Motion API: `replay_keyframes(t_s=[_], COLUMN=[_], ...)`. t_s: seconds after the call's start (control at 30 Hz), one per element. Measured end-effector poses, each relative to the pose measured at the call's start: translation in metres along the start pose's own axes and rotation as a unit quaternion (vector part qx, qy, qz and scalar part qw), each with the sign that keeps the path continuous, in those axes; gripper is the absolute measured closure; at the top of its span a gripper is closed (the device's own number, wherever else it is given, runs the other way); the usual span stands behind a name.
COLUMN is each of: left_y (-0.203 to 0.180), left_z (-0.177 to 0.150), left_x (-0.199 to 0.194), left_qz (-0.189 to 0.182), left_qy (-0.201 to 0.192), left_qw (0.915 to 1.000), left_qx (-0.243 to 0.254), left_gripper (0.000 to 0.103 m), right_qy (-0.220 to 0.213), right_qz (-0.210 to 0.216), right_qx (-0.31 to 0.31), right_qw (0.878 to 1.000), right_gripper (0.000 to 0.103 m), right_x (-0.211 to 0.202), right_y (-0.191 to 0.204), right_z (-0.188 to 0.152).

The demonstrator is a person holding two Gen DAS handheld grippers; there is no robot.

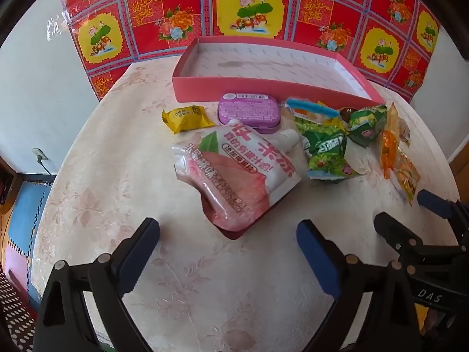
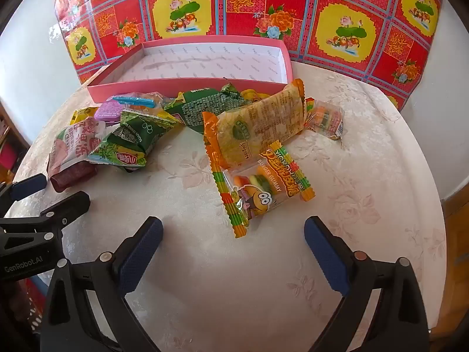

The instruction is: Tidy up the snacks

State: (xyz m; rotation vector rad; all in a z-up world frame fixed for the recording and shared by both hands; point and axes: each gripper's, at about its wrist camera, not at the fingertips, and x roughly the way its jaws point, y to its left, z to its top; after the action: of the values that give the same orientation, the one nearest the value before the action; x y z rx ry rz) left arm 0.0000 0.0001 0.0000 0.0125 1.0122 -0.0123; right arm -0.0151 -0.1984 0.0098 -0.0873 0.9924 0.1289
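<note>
Snacks lie scattered across the round bench, which wears a pale floral cloth, and behind them sits a shallow pink box with a white patterned lining and nothing in it. Just in front of the left tongs is a pink-and-white peach jelly pouch, its far corner touching a small purple tin that rests just beside the box's front wall. A yellow wrapped cake lies to the left of the tin, apart from the pouch. To the right of the pouch a cluster of green packets is heaped together with a blue-edged clear wrapper. The left tongs hover low over the cloth with both arms spread wide, holding nothing. The right tongs are likewise spread wide and grip nothing; directly ahead of them lies a burger gummy packet with striped rainbow edges, its upper corner tucked under a long orange-trimmed packet that slants up toward the box. A smaller gummy packet sits to the right of that one, close to it. Behind the bench hangs a red and yellow flowered sheet against the wall.
</note>
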Motion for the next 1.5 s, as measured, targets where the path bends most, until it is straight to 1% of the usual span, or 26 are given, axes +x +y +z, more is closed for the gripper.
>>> replay_keyframes(t_s=[0.57, 1.5], left_y=[-0.0002, -0.0015], left_z=[0.0001, 0.0003], left_x=[0.0004, 0.0017], left_qz=[-0.002, -0.001], left_qy=[0.001, 0.001], left_qw=[1.0, 1.0], left_qx=[0.0, 0.0], left_gripper=[0.004, 0.004], right_qy=[0.0, 0.0], right_qz=[0.0, 0.0], right_qx=[0.0, 0.0], right_qw=[1.0, 1.0], right_gripper=[0.005, 0.004], right_x=[-0.0001, -0.0002], right_y=[0.0004, 0.0001], right_z=[0.0, 0.0002])
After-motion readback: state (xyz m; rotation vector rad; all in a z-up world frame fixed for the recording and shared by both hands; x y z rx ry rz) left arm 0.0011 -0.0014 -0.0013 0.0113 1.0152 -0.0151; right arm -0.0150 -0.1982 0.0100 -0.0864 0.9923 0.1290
